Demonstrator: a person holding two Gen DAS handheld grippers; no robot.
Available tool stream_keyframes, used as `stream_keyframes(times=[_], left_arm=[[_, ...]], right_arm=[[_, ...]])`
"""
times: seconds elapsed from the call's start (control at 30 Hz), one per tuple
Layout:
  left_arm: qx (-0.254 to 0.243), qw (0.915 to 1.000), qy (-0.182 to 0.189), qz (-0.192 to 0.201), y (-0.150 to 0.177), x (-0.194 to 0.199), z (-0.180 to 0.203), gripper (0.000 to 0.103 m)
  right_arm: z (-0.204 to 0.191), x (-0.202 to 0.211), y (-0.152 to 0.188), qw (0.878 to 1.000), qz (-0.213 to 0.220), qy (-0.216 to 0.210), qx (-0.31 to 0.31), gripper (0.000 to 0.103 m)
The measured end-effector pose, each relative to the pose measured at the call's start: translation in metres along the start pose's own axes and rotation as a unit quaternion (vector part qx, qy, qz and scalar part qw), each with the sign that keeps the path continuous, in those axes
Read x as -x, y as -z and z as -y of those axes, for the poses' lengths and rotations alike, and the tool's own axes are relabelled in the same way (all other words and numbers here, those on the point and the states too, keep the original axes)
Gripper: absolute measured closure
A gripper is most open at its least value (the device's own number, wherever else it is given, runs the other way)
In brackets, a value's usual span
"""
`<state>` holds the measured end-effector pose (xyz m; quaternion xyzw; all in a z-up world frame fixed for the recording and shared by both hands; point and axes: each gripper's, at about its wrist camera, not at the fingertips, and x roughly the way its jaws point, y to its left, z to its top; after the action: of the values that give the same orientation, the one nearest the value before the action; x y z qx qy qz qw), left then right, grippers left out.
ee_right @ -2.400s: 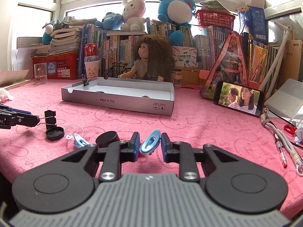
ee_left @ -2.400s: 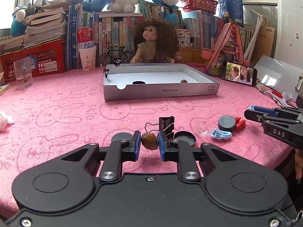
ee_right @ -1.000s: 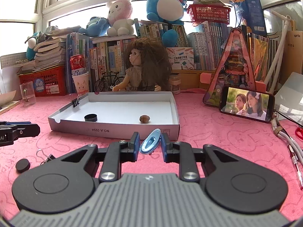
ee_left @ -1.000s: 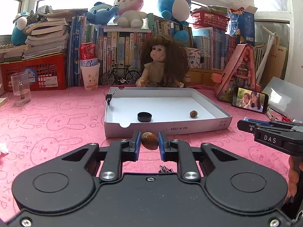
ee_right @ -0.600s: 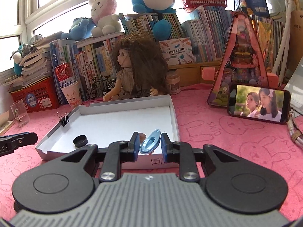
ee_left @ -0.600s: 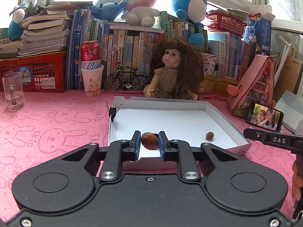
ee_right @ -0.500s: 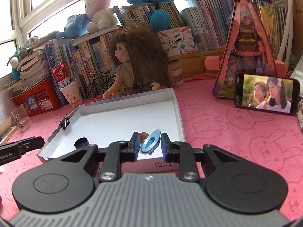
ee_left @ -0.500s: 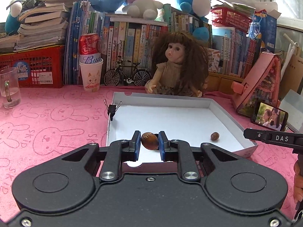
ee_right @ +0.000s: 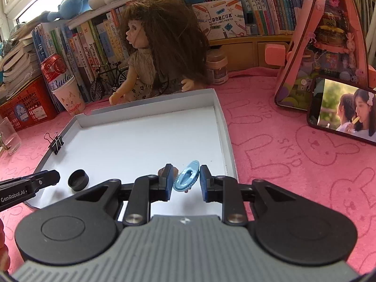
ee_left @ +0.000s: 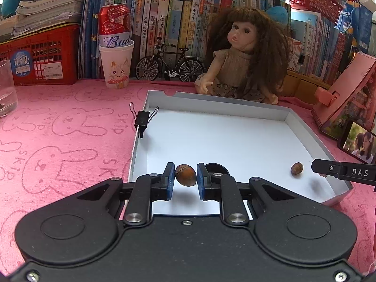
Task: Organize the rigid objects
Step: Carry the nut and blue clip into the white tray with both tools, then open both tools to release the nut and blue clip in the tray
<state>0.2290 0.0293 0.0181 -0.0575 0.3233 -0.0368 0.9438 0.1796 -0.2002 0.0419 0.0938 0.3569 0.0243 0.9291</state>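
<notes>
My left gripper (ee_left: 185, 179) hangs over the near part of the white box (ee_left: 235, 109), its jaws just parted around a brown nut (ee_left: 185, 175) that floats between the pads. My right gripper (ee_right: 185, 179) is over the box's near right part (ee_right: 229, 138); its jaws have opened and a light blue clip (ee_right: 186, 175) tilts between them, touching neither pad clearly. In the box lie a black cap (ee_right: 78, 179), partly hidden behind my left gripper's right finger (ee_left: 216, 168), and a small brown nut (ee_left: 296, 168), mostly hidden behind my right gripper's left finger (ee_right: 167, 172).
A black binder clip (ee_left: 142, 119) grips the box's left wall. A doll (ee_left: 244, 56) sits behind the box, with a toy bicycle (ee_left: 169, 65), a paper cup holding a can (ee_left: 116, 63) and books. A phone (ee_right: 343, 112) leans at the right. A glass (ee_left: 5, 89) stands far left.
Both grippers have moved forward and down over the box. Both pairs of jaws have opened a little, loosening the nut and the blue clip.
</notes>
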Motion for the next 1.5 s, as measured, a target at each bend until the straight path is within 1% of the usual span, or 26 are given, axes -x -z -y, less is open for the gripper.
stream_keyframes(times=[0.17,0.33,0.63,0.77,0.97,1.0,1.07,1.13,1.2,1.27,1.33,1.47,1.5], left_arm=[[-0.011,0.9999,-0.003,-0.003,0.001,-0.006,0.005,0.084],[-0.009,0.9999,-0.007,-0.005,0.001,-0.01,0.005,0.084],[-0.023,0.9996,-0.017,-0.002,0.001,-0.013,0.01,0.084],[-0.015,0.9998,-0.016,-0.004,-0.001,-0.013,0.008,0.084],[-0.005,0.9999,-0.014,-0.005,-0.002,-0.01,0.005,0.084],[-0.005,0.9999,-0.016,-0.005,-0.003,-0.009,0.006,0.082],[-0.005,0.9999,-0.016,-0.002,-0.003,-0.005,0.006,0.075],[-0.008,0.9998,-0.019,0.007,-0.004,0.002,0.007,0.06],[-0.015,0.9996,-0.018,0.016,-0.004,0.01,0.008,0.057],[-0.021,0.9994,-0.015,0.024,-0.004,0.018,0.01,0.051],[-0.025,0.9991,-0.011,0.031,-0.003,0.027,0.012,0.046],[-0.032,0.9983,-0.003,0.049,0.003,0.045,0.015,0.034],[-0.034,0.998,-0.002,0.053,0.005,0.049,0.017,0.032]], right_arm=[[-0.001,-0.008,-0.001,1.0,-0.008,0.007,0.003,0.075],[0.001,-0.012,-0.002,1.0,-0.01,0.012,-0.001,0.075],[-0.002,-0.017,-0.002,1.0,-0.013,0.01,0.0,0.075],[-0.003,-0.017,-0.002,1.0,-0.011,0.008,-0.001,0.071],[-0.003,-0.012,-0.002,1.0,-0.005,0.009,0.001,0.071],[-0.003,-0.01,-0.002,1.0,-0.003,0.009,0.0,0.07],[-0.003,-0.005,-0.001,1.0,0.0,0.006,-0.004,0.056],[-0.002,0.002,0.001,1.0,0.009,-0.001,-0.006,0.046],[-0.001,0.008,0.001,1.0,0.015,-0.004,-0.006,0.041],[0.0,0.014,0.002,1.0,0.018,-0.01,-0.009,0.036],[0.0,0.019,0.003,1.0,0.021,-0.012,-0.012,0.025],[-0.001,0.029,0.008,0.999,0.031,-0.017,-0.006,0.019],[-0.001,0.031,0.009,0.999,0.032,-0.017,-0.004,0.018]])
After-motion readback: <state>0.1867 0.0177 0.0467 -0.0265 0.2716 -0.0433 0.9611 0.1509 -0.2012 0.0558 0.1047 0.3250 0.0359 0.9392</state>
